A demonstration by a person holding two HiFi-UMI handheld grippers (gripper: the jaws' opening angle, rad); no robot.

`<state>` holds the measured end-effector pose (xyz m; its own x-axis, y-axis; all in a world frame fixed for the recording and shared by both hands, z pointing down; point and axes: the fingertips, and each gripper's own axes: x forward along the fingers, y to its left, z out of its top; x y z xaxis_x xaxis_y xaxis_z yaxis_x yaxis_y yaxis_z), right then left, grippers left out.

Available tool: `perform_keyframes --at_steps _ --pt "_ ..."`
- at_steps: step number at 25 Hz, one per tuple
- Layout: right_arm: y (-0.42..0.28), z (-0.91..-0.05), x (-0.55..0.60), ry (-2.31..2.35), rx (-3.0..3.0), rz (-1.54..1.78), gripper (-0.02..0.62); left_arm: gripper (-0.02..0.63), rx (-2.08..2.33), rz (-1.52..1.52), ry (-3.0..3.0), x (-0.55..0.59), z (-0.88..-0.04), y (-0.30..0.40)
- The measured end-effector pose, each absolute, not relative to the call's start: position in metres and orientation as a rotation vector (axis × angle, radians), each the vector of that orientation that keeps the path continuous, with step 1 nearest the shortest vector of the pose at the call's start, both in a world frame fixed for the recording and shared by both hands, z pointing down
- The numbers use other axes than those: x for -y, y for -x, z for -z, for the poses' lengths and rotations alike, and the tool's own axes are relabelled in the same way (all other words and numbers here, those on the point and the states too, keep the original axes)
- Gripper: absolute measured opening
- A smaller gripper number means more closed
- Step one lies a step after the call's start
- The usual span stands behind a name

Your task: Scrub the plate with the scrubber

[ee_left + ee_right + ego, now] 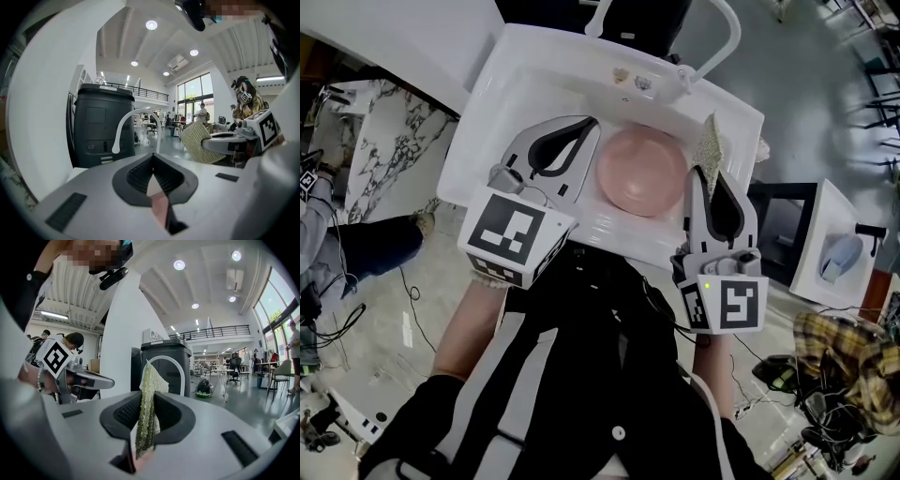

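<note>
A pink plate (642,171) lies in the white sink (516,70). My left gripper (589,127) hovers over the sink just left of the plate, jaws shut with nothing between them. In the left gripper view the closed jaws (152,158) meet in a line, and a sliver of the plate (160,208) shows below. My right gripper (706,176) is over the plate's right rim, shut on a yellow-green scrubber (709,145) that sticks up past the fingertips. The right gripper view shows the scrubber (151,394) pinched edge-on, and the left gripper (89,379) off to the left.
A white arched faucet (724,33) rises at the sink's far rim, with two small fittings (633,79) beside it. A dark bin (98,124) stands beyond the sink. Cables and a plaid cloth (848,361) lie on the floor at right, near a white stand (839,248).
</note>
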<state>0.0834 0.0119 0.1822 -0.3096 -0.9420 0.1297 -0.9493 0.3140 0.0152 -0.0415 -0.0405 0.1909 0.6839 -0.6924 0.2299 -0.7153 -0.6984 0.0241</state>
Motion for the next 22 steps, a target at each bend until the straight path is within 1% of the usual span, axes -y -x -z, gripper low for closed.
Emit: perform_keyframes --at_steps 22 --pt "-0.082 -0.191 -0.018 -1.730 2.447 -0.109 0.075 0.000 1.151 -0.332 -2.802 0.035 -0.190 0.029"
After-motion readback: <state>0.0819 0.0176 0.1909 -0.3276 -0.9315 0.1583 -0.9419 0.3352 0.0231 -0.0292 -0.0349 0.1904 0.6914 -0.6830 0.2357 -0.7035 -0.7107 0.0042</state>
